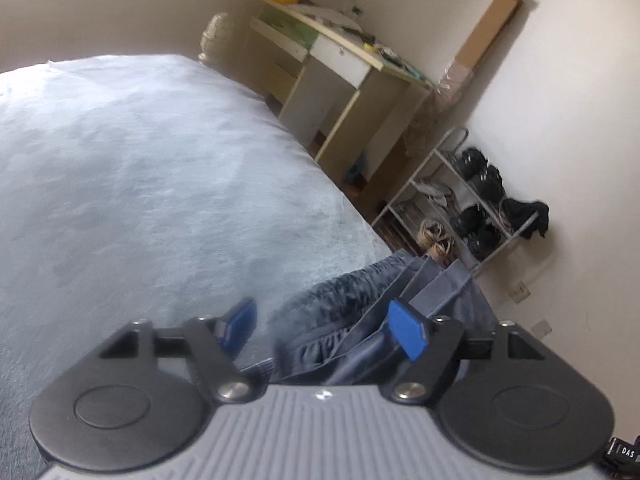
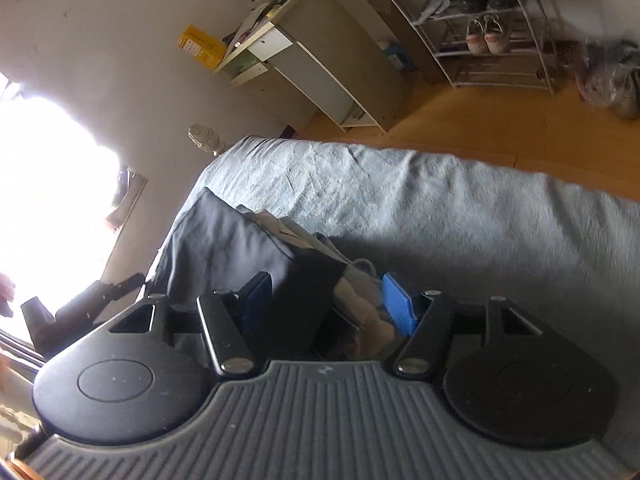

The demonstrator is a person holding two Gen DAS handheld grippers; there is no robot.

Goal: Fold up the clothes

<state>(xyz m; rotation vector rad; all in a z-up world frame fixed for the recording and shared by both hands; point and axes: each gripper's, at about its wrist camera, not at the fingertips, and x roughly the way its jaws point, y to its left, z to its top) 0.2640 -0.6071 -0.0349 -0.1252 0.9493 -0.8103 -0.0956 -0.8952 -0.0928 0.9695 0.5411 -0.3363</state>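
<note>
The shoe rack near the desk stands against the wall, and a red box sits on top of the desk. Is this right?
Not quite: the box on the desk is yellow, not red, as the right wrist view shows. The rest holds: the shoe rack stands near the desk against the wall.

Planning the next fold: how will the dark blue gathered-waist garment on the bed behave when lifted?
The dark blue garment will probably hang limp, since it already lies bunched in soft folds. It looks thin, so likely light. On the fuzzy grey bedspread it may drag rather than slide.
</note>
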